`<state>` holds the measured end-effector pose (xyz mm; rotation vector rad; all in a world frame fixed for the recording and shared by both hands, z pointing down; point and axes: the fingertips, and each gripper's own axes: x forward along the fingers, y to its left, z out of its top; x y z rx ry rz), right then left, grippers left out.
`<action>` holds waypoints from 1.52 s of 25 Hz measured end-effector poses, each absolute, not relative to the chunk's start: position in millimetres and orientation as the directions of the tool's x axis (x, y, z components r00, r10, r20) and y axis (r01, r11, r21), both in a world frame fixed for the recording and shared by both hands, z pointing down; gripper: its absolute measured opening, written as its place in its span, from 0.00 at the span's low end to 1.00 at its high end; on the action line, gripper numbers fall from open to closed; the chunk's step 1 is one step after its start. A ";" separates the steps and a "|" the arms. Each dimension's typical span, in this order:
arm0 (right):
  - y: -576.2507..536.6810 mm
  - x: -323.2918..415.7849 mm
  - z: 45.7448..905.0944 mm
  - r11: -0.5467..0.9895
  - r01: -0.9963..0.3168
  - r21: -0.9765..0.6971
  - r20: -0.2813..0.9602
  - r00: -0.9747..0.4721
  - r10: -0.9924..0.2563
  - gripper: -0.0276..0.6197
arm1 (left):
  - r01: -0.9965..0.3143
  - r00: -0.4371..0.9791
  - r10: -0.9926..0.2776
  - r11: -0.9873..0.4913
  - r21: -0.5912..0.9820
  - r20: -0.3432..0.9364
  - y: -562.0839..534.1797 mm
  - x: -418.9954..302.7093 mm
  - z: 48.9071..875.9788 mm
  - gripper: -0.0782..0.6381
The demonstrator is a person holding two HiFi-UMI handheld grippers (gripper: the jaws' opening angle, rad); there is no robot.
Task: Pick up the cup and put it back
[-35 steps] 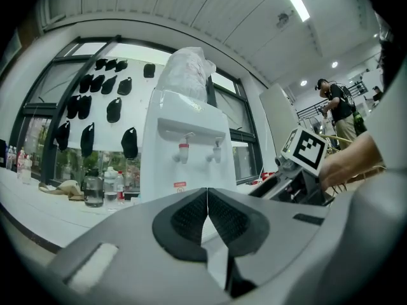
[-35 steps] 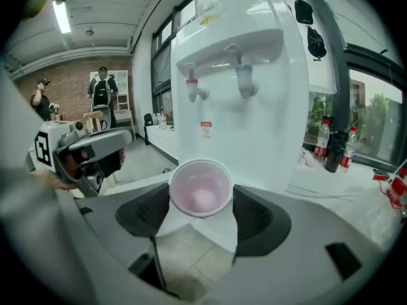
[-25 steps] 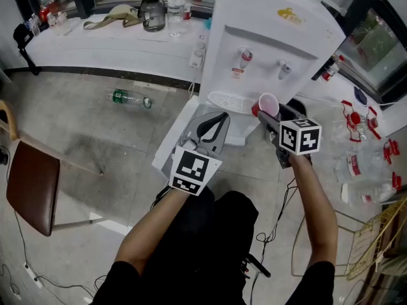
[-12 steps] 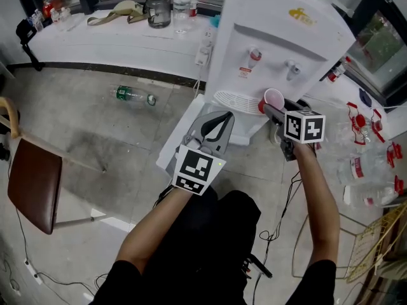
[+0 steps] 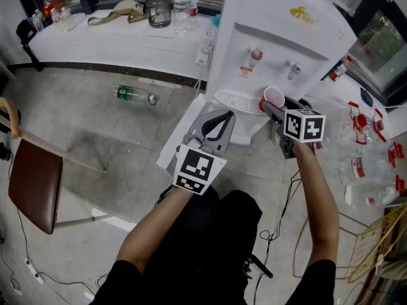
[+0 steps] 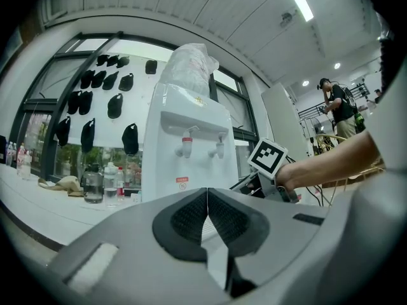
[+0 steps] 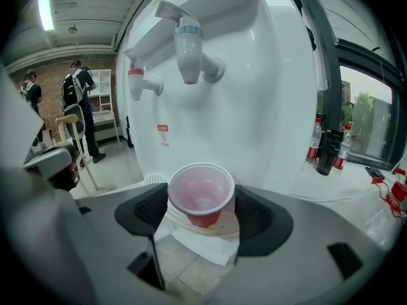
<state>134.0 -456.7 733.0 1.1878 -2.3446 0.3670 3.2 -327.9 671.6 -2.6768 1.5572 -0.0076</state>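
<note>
Right forearm stretched forward, with the right gripper held up before the white water dispenser. Its jaws clasp the red cup on both sides, mouth open, in the air below the blue tap. Left forearm reaches forward and lower. The left gripper has its jaws pressed together on nothing, near the drip tray.

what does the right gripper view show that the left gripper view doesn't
Only the right gripper view: the cup, which looks empty, clamped in the right hand-held gripper. Only the left gripper view: the left hand-held gripper shut on nothing, a jug on the counter, and the person's right forearm. Both: the water dispenser with its red tap and blue tap.
</note>
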 end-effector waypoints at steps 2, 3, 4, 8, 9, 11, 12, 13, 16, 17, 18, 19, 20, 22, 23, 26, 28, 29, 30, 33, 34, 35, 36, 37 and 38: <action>-457.2 134.1 732.8 0.588 -0.809 -0.019 0.527 -0.508 -0.682 0.54 | -0.869 0.495 -0.869 -0.494 -0.038 -0.020 -326.8 4.5 671.5 0.12; -457.3 133.8 732.8 0.588 -0.808 -0.022 0.524 -0.510 -0.682 0.54 | -0.868 0.495 -0.868 -0.494 -0.036 -0.020 -326.0 5.1 671.6 0.12; -457.3 133.7 732.7 0.589 -0.808 -0.024 0.522 -0.512 -0.682 0.54 | -0.868 0.496 -0.868 -0.496 -0.035 -0.020 -325.2 5.8 671.8 0.12; -455.7 134.4 727.4 0.592 -0.806 -0.015 0.502 -0.518 -0.693 0.57 | -0.864 0.502 -0.864 -0.502 -0.043 -0.013 -323.9 7.2 673.4 0.12; -455.5 134.3 726.3 0.592 -0.806 -0.014 0.496 -0.520 -0.696 0.57 | -0.864 0.502 -0.865 -0.501 -0.045 -0.013 -324.1 6.4 673.5 0.12; -454.9 134.2 724.1 0.591 -0.807 -0.013 0.486 -0.521 -0.702 0.58 | -0.866 0.498 -0.867 -0.497 -0.046 -0.015 -324.5 4.7 672.8 0.12; -453.4 134.6 721.6 0.591 -0.807 -0.011 0.477 -0.524 -0.706 0.58 | -0.867 0.497 -0.868 -0.496 -0.046 -0.017 -324.8 4.2 672.2 0.12; -450.3 135.2 717.4 0.591 -0.806 -0.009 0.462 -0.528 -0.713 0.58 | -0.868 0.496 -0.868 -0.495 -0.047 -0.018 -325.1 3.9 671.5 0.12; -433.9 137.6 698.6 0.585 -0.811 0.007 0.392 -0.536 -0.748 0.58 | -0.869 0.495 -0.869 -0.494 -0.044 -0.020 -326.4 2.3 670.0 0.12; -427.7 138.2 693.9 0.580 -0.815 0.010 0.370 -0.535 -0.759 0.58 | -0.868 0.495 -0.869 -0.494 -0.044 -0.019 -327.0 1.8 669.4 0.12; -422.1 138.5 690.5 0.574 -0.819 0.011 0.353 -0.534 -0.768 0.58 | -0.867 0.497 -0.868 -0.495 -0.048 -0.019 -327.8 1.6 668.3 0.12; -417.3 138.5 688.0 0.569 -0.822 0.010 0.337 -0.533 -0.776 0.58 | -0.866 0.499 -0.866 -0.498 -0.054 -0.020 -328.9 1.7 666.7 0.12; -413.0 138.8 686.4 0.563 -0.826 0.010 0.321 -0.530 -0.784 0.57 | -0.864 0.502 -0.865 -0.500 -0.060 -0.020 -330.2 2.0 665.3 0.12; -402.9 141.6 685.1 0.545 -0.838 -0.001 0.286 -0.522 -0.803 0.46 | -0.862 0.504 -0.863 -0.502 -0.069 -0.018 -332.3 2.6 663.9 0.12; -396.9 143.3 685.2 0.537 -0.843 -0.022 0.267 -0.522 -0.810 0.39 | -0.862 0.505 -0.863 -0.503 -0.068 -0.017 -333.4 2.9 663.3 0.12; -378.6 144.9 689.6 0.525 -0.846 -0.090 0.232 -0.530 -0.816 0.26 | -0.861 0.508 -0.861 -0.506 -0.050 -0.021 -336.9 2.4 658.6 0.12; -370.5 142.4 700.0 0.520 -0.850 -0.088 0.243 -0.524 -0.816 0.22 | -0.862 0.507 -0.861 -0.506 -0.036 -0.028 -338.9 1.0 653.6 0.12; -368.0 140.8 708.4 0.514 -0.853 -0.092 0.256 -0.519 -0.815 0.19 | -0.862 0.507 -0.862 -0.506 -0.032 -0.031 -339.8 0.1 651.6 0.12; -366.4 139.3 719.0 0.506 -0.856 -0.105 0.271 -0.514 -0.814 0.16 | -0.862 0.506 -0.862 -0.505 -0.028 -0.032 -341.0 -0.8 650.7 0.12; -365.8 138.1 756.2 0.465 -0.866 -0.184 0.324 -0.500 -0.803 0.10 | -0.861 0.508 -0.861 -0.509 0.002 -0.022 -346.4 -2.9 652.6 0.12; -366.9 138.4 765.2 0.449 -0.867 -0.216 0.334 -0.498 -0.801 0.08 | -0.861 0.508 -0.861 -0.508 0.015 -0.019 -348.5 -4.6 653.8 0.12; -368.4 138.3 771.2 0.436 -0.867 -0.241 0.338 -0.496 -0.800 0.07 | -0.863 0.505 -0.863 -0.505 0.027 -0.014 -350.7 -7.2 655.6 0.12; -369.7 137.2 775.1 0.426 -0.868 -0.257 0.342 -0.493 -0.800 0.06 | -0.864 0.502 -0.865 -0.502 0.034 -0.007 -352.5 -10.1 658.1 0.12; -370.1 135.6 778.5 0.419 -0.868 -0.267 0.349 -0.492 -0.798 0.05 | -0.865 0.501 -0.865 -0.501 0.041 0.002 -353.4 -12.6 660.7 0.12; -369.5 133.5 782.0 0.412 -0.868 -0.275 0.361 -0.491 -0.793 0.05 | -0.864 0.503 -0.864 -0.502 0.048 0.010 -353.3 -14.4 662.1 0.12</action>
